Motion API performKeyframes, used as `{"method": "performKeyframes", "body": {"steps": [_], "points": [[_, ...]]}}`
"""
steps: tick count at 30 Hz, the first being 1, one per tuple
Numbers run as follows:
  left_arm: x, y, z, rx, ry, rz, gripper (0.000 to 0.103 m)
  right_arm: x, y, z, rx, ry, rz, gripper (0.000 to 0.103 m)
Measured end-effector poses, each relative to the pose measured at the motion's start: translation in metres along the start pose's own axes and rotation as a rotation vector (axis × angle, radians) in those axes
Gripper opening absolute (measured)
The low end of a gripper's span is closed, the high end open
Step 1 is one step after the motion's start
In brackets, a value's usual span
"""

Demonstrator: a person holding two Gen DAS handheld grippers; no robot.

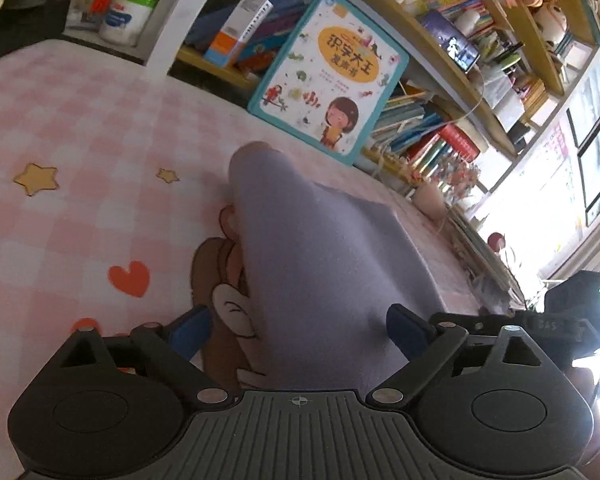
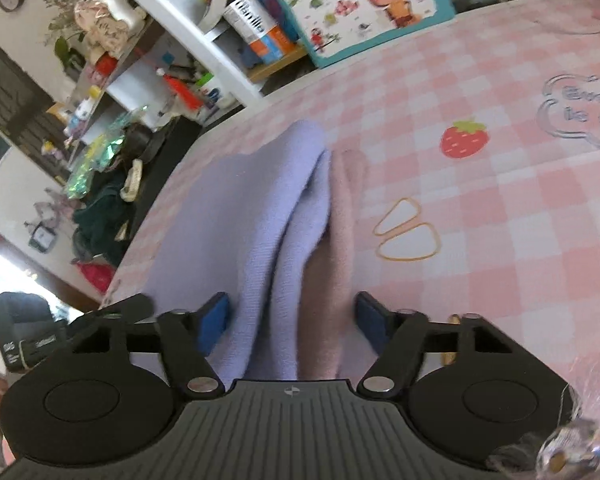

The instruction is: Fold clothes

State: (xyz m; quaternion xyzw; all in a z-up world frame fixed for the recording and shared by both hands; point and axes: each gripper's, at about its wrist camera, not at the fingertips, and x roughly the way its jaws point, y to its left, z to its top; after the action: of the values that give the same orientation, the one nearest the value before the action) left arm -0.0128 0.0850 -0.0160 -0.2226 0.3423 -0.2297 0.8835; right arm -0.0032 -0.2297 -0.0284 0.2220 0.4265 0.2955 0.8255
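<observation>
On the checked cloth (image 1: 80, 128), both grippers, left gripper (image 1: 298, 330) and right gripper (image 2: 292, 320), stand open astride the lilac garment (image 1: 320, 264); we should pinch only its edge layers before folding.

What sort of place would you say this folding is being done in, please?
Most likely a child's room or family study at home: a pink checked cartoon-print table cover, crowded shelves of picture books, a large teal-edged children's book, and a folded lilac knitted garment.

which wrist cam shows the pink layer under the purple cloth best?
Right wrist: the pink layer lies exposed beside the purple cloth, running back between the fingers. Left wrist shows only a pinkish tip at the cloth's far end; purple covers the rest.
</observation>
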Motion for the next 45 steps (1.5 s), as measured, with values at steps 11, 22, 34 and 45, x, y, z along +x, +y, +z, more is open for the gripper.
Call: {"method": "performKeyframes", "body": {"steps": [11,22,34,45], "points": [[-0.005,-0.034,-0.009,0.153,-0.021,0.035,0.066,-0.009,0.019,-0.014,-0.165,-0.082,-0.02,0.029],[0.006,0.0,-0.006,-0.01,0.028,-0.048,0.071,0.006,0.001,-0.001,0.025,-0.02,0.023,0.047],[-0.001,-0.033,-0.013,0.132,0.028,0.01,0.065,-0.011,0.02,-0.015,-0.123,-0.074,-0.023,0.03],[0.005,-0.005,-0.014,0.0,0.048,-0.071,0.073,-0.004,-0.003,-0.011,0.04,-0.025,0.045,0.048]]}}
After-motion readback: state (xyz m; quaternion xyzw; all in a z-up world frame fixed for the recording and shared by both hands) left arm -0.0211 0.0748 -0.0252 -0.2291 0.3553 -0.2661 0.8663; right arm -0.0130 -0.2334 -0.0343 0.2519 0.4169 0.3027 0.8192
